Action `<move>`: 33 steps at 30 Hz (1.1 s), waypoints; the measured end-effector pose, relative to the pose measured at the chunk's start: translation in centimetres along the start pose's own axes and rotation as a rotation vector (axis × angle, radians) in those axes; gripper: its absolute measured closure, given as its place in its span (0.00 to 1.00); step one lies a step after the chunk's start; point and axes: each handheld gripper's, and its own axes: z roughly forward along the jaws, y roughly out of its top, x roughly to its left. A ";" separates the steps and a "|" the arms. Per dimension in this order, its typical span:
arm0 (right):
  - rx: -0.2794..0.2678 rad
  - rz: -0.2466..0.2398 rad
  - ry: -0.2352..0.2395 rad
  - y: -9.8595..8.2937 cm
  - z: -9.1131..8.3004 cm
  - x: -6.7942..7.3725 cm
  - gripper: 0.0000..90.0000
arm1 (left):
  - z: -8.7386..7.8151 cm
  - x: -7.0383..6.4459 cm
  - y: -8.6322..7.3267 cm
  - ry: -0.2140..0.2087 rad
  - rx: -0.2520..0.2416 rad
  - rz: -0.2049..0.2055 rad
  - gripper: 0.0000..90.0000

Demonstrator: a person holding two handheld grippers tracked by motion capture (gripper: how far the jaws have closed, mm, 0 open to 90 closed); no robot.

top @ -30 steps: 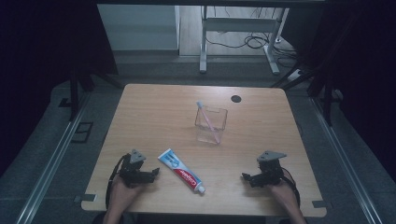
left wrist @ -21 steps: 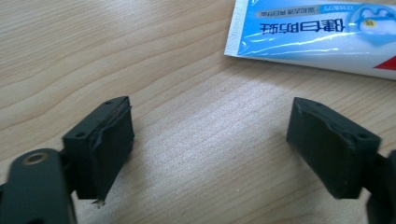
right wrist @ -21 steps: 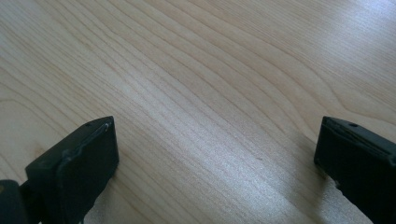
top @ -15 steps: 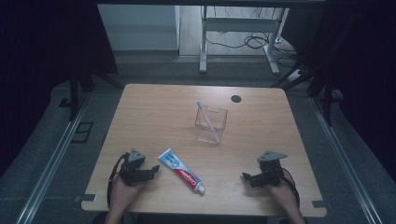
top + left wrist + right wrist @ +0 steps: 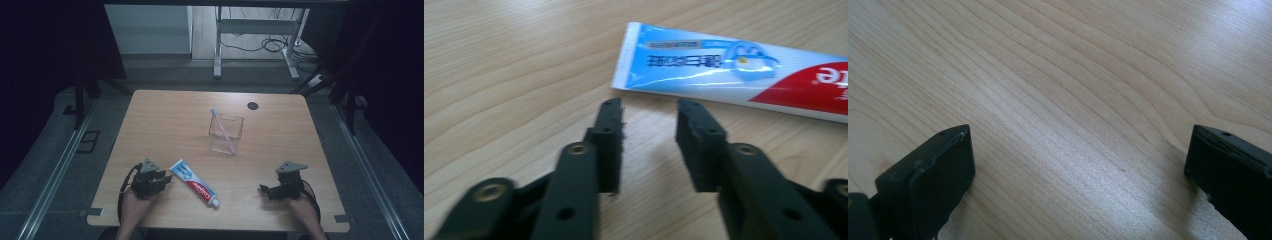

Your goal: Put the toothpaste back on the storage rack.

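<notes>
A blue, white and red toothpaste tube (image 5: 194, 182) lies flat on the wooden table (image 5: 165, 125), its flat end toward my left gripper (image 5: 166, 179). In the left gripper view the tube (image 5: 734, 75) lies just beyond the left gripper (image 5: 650, 112), whose jaws stand a little apart with bare wood between them. A clear square cup (image 5: 226, 134) holding a toothbrush (image 5: 220, 125) stands mid-table. My right gripper (image 5: 263, 189) rests near the front right, pointing left. Seen from its own camera, the right gripper (image 5: 1080, 135) is wide open over bare wood.
A small black round hole (image 5: 252, 105) sits near the table's far edge. Beyond the table are a grey floor, metal desk legs (image 5: 217, 50) and cables. Metal rails run along both sides. A person's hands hold both grippers at the front edge.
Almost nothing: the left gripper has shifted very slightly beside the tube's flat end. The right gripper, tube and cup have stayed where they were.
</notes>
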 end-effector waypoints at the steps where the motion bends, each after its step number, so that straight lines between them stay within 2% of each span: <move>1: 0.000 0.001 -0.001 0.0 0.0 0.0 0.00 | 0.1 -0.1 0.1 0.002 0.003 0.008 0.77; 4: 0.000 0.003 -0.001 0.0 0.0 0.0 0.00 | 0.5 -0.5 0.6 0.000 0.014 0.027 0.78; 9: 0.000 0.004 -0.002 0.0 0.0 0.0 0.00 | 1.7 -0.7 1.2 -0.002 0.048 0.035 0.79; 18: 0.000 0.005 -0.003 0.0 0.0 0.0 0.00 | 2.9 -0.2 2.5 -0.040 0.057 0.015 0.79; 26: 0.001 0.006 -0.003 0.0 0.0 0.0 0.00 | 4.4 -0.8 4.1 -0.038 0.070 0.046 0.81; 33: 0.002 0.008 -0.003 0.0 0.0 0.0 0.00 | 5.6 -1.8 5.4 -0.059 0.069 0.070 0.84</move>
